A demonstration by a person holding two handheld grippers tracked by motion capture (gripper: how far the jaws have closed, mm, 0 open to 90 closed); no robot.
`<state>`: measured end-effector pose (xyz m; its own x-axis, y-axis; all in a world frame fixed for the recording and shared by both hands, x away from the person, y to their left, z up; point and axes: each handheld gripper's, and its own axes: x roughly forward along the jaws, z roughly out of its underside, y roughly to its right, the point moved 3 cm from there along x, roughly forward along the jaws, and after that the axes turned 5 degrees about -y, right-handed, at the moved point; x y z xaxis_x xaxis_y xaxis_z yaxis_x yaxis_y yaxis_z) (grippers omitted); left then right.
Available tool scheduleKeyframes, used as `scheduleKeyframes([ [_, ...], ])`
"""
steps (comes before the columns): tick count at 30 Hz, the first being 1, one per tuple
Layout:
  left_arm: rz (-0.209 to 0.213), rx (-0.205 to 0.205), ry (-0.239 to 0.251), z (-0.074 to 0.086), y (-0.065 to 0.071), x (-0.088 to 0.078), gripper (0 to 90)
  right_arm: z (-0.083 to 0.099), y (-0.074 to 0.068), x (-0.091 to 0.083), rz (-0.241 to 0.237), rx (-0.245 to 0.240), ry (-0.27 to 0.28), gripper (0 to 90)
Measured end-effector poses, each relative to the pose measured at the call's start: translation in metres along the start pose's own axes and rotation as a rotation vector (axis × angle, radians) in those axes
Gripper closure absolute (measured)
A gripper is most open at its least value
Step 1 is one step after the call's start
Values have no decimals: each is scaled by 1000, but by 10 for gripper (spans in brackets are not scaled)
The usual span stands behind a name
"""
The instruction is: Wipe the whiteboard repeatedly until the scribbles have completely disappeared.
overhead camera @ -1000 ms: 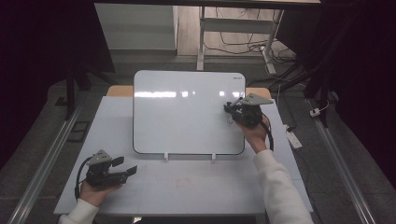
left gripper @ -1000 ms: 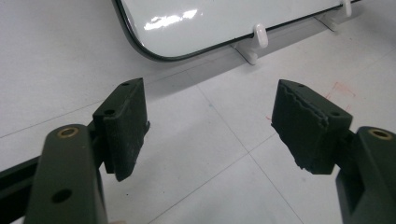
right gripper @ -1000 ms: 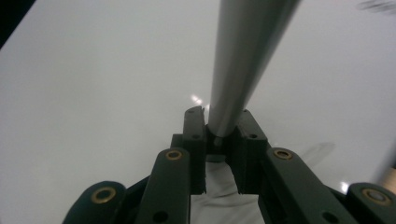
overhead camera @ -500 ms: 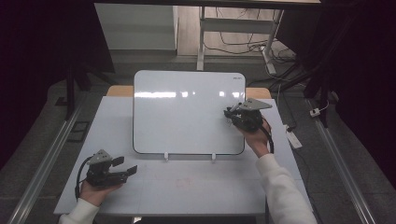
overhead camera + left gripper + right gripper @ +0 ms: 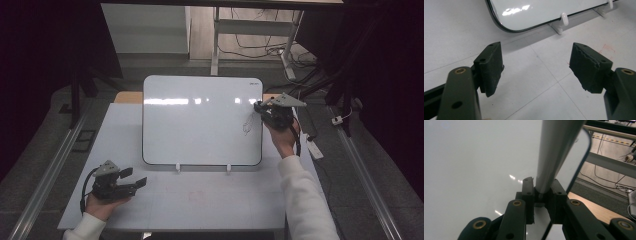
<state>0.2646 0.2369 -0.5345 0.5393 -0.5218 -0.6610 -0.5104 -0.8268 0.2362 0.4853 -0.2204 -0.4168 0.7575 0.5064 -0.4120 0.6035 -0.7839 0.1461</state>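
A white board (image 5: 200, 120) stands on the desk (image 5: 200, 200), tilted back a little. It sits on two small white feet (image 5: 177, 168) at its near edge. A dark thin rim runs all around it. Bright spots of light shine across its upper part.

The right gripper (image 5: 261, 107) is at the right edge of the board, up near the top corner. A hand (image 5: 282, 137) in a white sleeve (image 5: 305, 200) holds it. In the right gripper view, its two black jaws are shut tight on a grey pen (image 5: 554, 152). The pen sticks out from between the jaws and goes toward the board. The tip of the pen cannot be seen. Just left of this gripper, there is a small dark scribble (image 5: 247, 125) on the board.

The left gripper (image 5: 134, 179) is at the near left part of the desk, well apart from the board. A hand (image 5: 102, 205) holds it low, close to the desk. Its jaws stand wide open, and nothing is between them. In the left gripper view, the white desk shows between the two black pads (image 5: 491, 67), and the near left corner of the board lies farther off.

A faint red mark (image 5: 197, 194) is on the desk, near the middle.
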Motion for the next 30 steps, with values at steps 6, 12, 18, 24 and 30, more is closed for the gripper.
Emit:
scheduleKeyframes([
  [6,0,-4,2,0,-1,0,274,5,-15,1,-38,-67,-35,772],
  [12,-1,-1,5,0,1,-1,274,4,1,-2,-4,12,-3,772],
  [18,-2,-1,2,0,0,0,274,17,-23,-3,-50,-94,-38,772],
  [24,-3,-1,7,0,2,-1,274,12,-8,-3,-6,-22,7,772],
  [30,-1,-3,3,0,0,0,274,18,-25,-1,-56,-47,-8,772],
])
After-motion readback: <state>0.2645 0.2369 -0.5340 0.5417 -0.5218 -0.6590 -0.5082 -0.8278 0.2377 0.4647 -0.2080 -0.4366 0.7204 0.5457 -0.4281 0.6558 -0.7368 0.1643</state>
